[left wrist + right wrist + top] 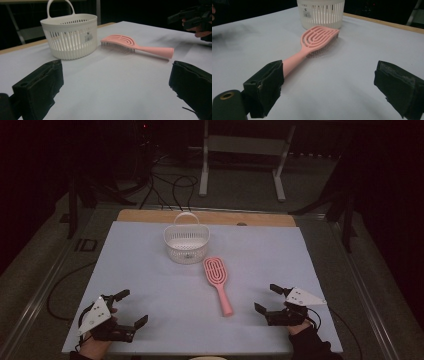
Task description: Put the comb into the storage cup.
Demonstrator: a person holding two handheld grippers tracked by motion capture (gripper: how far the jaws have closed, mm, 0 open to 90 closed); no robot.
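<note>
Centrally, hairbrush [217,282] beside basket [186,243]

Pink hairbrush [218,282], white slatted basket [186,243] — pale blue table cover [150,285]

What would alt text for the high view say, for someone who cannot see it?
A pink hairbrush lies bristles down beside a white slotted basket on a pale table. Near the bottom corners, a person's hands hold the left gripper and right gripper, fingers apart and empty.

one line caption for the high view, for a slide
Two open grippers, left and right, flank a pink plastic hairbrush beside a white slotted plastic basket.
</note>
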